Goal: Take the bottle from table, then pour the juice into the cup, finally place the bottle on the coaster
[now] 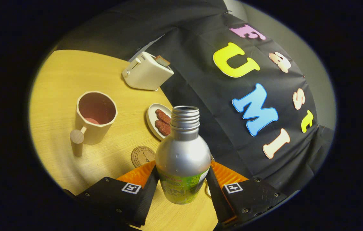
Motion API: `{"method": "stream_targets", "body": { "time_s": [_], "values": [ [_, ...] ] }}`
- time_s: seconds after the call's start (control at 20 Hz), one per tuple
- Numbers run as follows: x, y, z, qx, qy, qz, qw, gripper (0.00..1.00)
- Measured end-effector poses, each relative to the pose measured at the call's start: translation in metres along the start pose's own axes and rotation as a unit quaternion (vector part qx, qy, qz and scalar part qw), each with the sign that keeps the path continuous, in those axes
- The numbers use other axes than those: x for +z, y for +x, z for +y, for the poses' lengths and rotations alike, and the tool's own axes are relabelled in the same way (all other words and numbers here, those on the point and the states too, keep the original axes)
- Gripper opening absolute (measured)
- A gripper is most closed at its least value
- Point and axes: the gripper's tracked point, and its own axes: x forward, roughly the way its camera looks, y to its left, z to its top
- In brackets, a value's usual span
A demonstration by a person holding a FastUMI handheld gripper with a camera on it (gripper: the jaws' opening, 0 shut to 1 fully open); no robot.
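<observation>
Our fingers (pixel 183 184) pinch the uncapped aluminium juice bottle (pixel 183 160) at its body, keeping it clear of the mug (pixel 94 117).

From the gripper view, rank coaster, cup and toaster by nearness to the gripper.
The gripper is shut on the bottle.
1. Coaster: just ahead of the fingers.
2. Cup: beyond the coaster.
3. Toaster: farthest, by the booth wall.

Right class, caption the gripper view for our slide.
Gripper shut on the open silver bottle, held near the cup and coaster.
</observation>
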Motion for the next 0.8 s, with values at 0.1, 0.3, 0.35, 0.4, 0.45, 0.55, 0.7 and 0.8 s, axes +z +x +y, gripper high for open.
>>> {"method": "stream_targets", "body": {
  "time_s": [0.1, 0.3, 0.35, 0.4, 0.45, 0.55, 0.7, 0.8],
  "values": [
    [-0.003, 0.005, 0.006, 0.007, -0.007, 0.008, 1.0, 0.79],
    [0.005, 0.012, 0.008, 0.008, -0.053, 0.015, 0.998, 0.79],
    [0.01, 0.013, 0.009, 0.007, -0.071, 0.011, 0.997, 0.79],
    [0.013, 0.016, 0.008, 0.008, -0.09, 0.007, 0.996, 0.79],
    [0.015, 0.018, 0.009, 0.011, -0.107, 0.005, 0.994, 0.79],
    [0.018, 0.024, 0.012, 0.019, -0.13, -0.002, 0.991, 0.79],
    [0.025, 0.022, 0.016, 0.02, -0.157, -0.009, 0.987, 0.79],
    [0.031, 0.022, 0.016, 0.018, -0.18, -0.016, 0.983, 0.79]
  ]
}}
